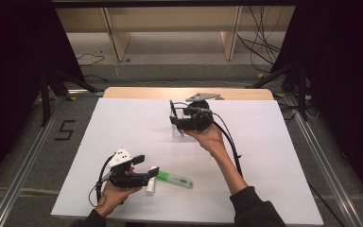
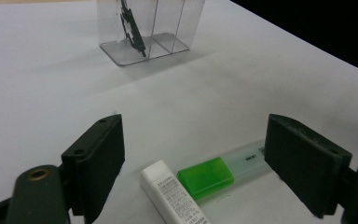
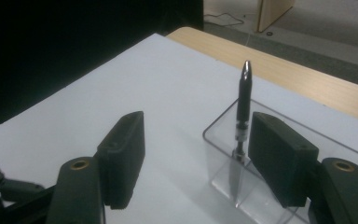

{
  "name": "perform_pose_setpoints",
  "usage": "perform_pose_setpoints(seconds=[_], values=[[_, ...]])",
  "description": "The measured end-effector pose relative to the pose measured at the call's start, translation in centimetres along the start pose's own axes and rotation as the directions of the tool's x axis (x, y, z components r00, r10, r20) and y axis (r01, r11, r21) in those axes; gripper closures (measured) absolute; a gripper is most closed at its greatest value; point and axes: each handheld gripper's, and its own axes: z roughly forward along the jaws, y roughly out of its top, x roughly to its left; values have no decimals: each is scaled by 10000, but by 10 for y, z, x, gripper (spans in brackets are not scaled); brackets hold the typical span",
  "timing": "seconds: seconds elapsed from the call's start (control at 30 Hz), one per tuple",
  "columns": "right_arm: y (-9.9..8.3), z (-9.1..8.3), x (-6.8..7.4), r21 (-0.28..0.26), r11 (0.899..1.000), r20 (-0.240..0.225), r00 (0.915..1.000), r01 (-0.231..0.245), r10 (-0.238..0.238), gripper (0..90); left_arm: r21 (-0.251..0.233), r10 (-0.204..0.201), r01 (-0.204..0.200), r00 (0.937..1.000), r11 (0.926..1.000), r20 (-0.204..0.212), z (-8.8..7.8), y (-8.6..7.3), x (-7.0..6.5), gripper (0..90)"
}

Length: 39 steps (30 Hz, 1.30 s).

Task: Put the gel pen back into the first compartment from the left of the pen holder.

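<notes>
A clear plastic holder (image 1: 179, 126) with dividers stands at the table's far middle, and a black pen (image 1: 172, 109) stands upright in it. My right gripper (image 1: 174, 120) hovers right at the holder, open. In the right gripper view the pen (image 3: 244, 102) rises from the holder (image 3: 216, 154) just inside the right jaw of the right gripper (image 3: 198, 126), free of both pads. My left gripper (image 1: 146, 169) is open near the front left. Between its jaws (image 2: 193, 140) lie a green-capped highlighter (image 2: 207, 175) and a white eraser (image 2: 170, 193) on the table.
The white table top (image 1: 264, 156) has a wooden strip (image 1: 137, 92) along its far edge. In the left gripper view the holder (image 2: 168, 28) and pen (image 2: 131, 28) stand farther off. Stands and cables sit on the floor beyond the table.
</notes>
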Motion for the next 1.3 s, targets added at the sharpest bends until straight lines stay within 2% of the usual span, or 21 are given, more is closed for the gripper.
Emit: perform_pose_setpoints(seconds=[0.27, 0.47, 0.77, 1.13, 1.17, 1.2, 1.3], values=[[-12, -8, 10, 400, 9986, -301, 9989, 357, -346, 350, -89, -66, 64, 9997, 9999, -226, -2, 1, 3, 200], [-20, -13, 18, 698, 9953, -541, 9965, 677, -640, 334, -209, -293, 284, 9986, 9994, -450, -3, 1, 5, 197], [-33, -9, 28, 1219, 9874, -940, 9915, 1012, -901, 322, -351, -528, 507, 9967, 9981, -618, -4, 1, 9, 192], [-46, -3, 46, 1970, 9683, -1635, 9790, 1534, -1219, 308, -572, -790, 742, 9930, 9956, -872, -6, 1, 14, 176], [-48, -2, 49, 2106, 9625, -1762, 9751, 1711, -1348, 306, -613, -825, 772, 9926, 9951, -893, -6, 1, 15, 175], [-48, -2, 49, 2106, 9625, -1762, 9751, 1711, -1348, 306, -613, -825, 772, 9926, 9951, -893, -6, 1, 15, 174], [-52, -1, 54, 2299, 9540, -1959, 9693, 1924, -1483, 306, -609, -825, 770, 9922, 9952, -934, -7, 1, 15, 171]])
